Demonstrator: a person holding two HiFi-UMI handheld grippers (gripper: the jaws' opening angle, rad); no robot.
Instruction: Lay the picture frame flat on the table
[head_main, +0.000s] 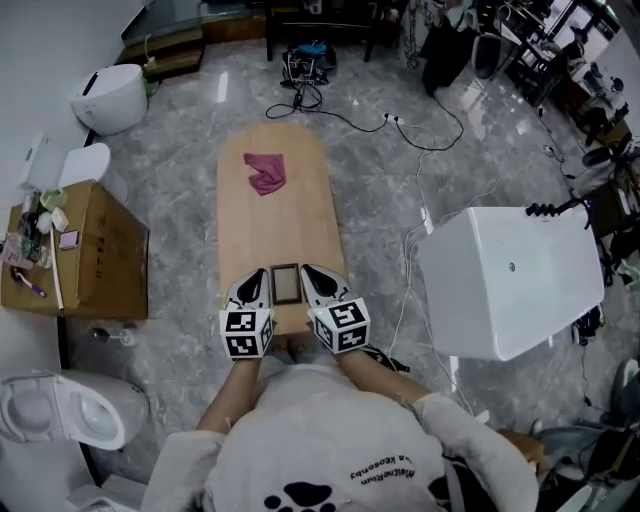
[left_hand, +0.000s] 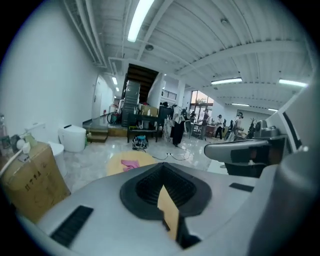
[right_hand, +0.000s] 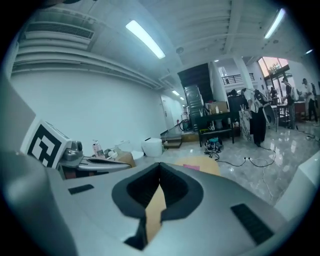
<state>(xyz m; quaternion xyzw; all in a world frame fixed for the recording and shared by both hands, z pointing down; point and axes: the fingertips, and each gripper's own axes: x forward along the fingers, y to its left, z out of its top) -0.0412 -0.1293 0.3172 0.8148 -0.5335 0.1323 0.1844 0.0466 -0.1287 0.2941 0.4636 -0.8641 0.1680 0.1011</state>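
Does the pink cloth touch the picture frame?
No, the pink cloth lies at the far end of the table, apart from the picture frame.

Tabletop (head_main: 280, 225) bare between picture frame (head_main: 286, 284) and pink cloth (head_main: 265, 172) — free passage.

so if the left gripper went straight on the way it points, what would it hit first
Likely the wooden table top, toward the pink cloth end; nothing nearer shows ahead of the shut left gripper, though depth is unclear.
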